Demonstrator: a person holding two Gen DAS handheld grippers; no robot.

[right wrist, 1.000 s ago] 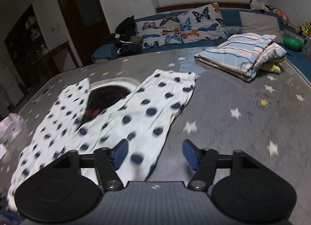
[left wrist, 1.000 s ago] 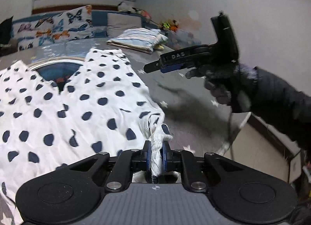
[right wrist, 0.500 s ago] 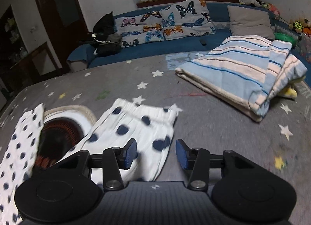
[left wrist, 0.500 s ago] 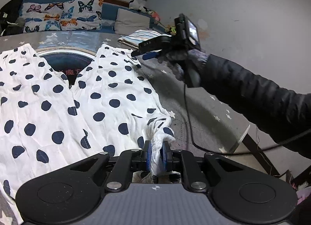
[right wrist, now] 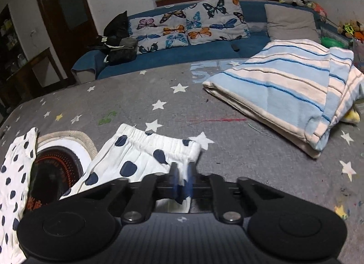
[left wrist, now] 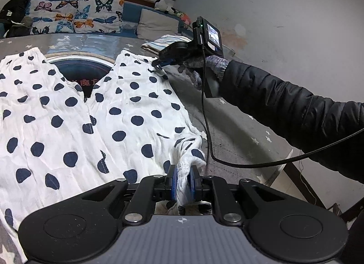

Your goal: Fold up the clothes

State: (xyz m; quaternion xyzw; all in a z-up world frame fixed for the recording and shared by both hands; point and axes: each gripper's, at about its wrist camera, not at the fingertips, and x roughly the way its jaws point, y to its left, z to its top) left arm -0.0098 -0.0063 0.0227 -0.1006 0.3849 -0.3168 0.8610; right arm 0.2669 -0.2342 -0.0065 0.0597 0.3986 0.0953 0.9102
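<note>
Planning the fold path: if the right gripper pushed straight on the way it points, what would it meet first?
Probably only the grey star-print cover. The right gripper, shut on the white navy-dotted trousers' cuff, points past it; the striped blue blanket lies off right, though depth is unclear.

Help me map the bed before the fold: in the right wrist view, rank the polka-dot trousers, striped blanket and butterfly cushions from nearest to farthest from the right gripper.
1. Polka-dot trousers: hem corner clamped in the right gripper.
2. Striped blanket: folded, ahead to the right.
3. Butterfly cushions: on the far blue sofa.
</note>
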